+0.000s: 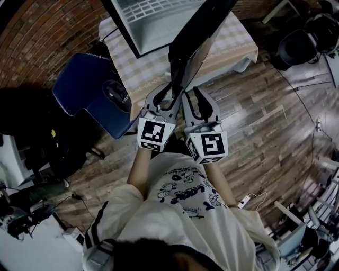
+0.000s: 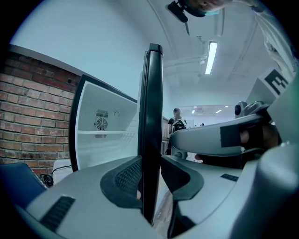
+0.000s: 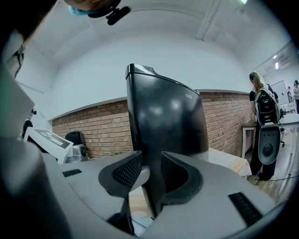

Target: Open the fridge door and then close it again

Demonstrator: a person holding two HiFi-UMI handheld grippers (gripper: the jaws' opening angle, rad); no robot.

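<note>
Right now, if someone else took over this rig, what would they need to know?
The left hand-held gripper is shut on the free edge of the fridge door.
The right hand-held gripper sits beside it with the same door edge between its jaws. I cannot tell whether its pads press.
The fridge stands on the cloth-covered table, its interior exposed and the door wide open.
Done: opening.
Left: swing the door back until it shuts, then let go.
</note>
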